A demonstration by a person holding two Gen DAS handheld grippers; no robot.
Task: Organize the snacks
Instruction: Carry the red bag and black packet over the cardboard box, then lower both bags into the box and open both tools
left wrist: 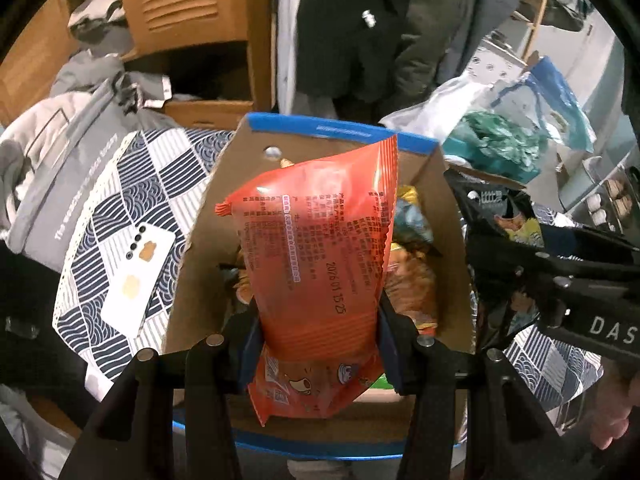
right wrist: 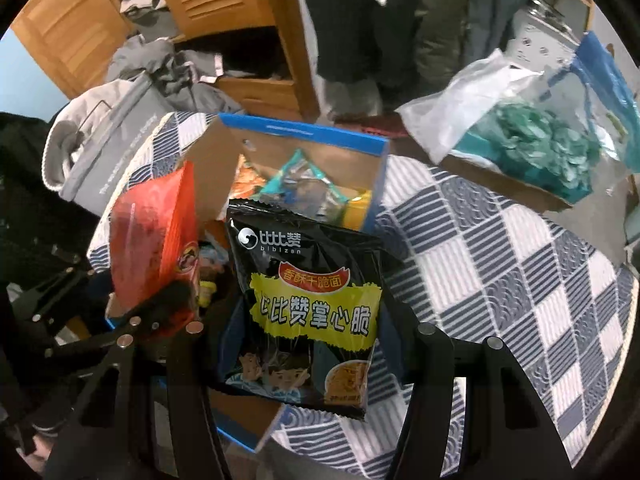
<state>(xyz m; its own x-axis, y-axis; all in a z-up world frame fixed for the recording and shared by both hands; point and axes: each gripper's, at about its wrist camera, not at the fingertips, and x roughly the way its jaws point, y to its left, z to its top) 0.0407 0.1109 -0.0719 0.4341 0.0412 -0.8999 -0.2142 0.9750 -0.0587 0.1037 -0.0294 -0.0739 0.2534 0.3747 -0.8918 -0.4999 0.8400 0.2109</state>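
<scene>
My left gripper (left wrist: 320, 332) is shut on an orange snack bag (left wrist: 320, 248), holding it upright over an open cardboard box (left wrist: 200, 264) with blue edges that holds several snack packets. My right gripper (right wrist: 310, 344) is shut on a black noodle-snack bag (right wrist: 308, 300) with a yellow label, held above the box's (right wrist: 280, 148) right side. The orange bag (right wrist: 152, 240) and the left gripper show at the left of the right wrist view. In the left wrist view the right gripper (left wrist: 516, 216) with its black bag comes in from the right.
The box sits on a blue-and-white patterned cloth (right wrist: 500, 280). A white phone (left wrist: 136, 276) lies on the cloth left of the box. Grey clothing (left wrist: 64, 168) is piled at the left, a clear bag of teal items (right wrist: 540, 148) at the right. A person in dark clothes (left wrist: 360, 32) stands behind.
</scene>
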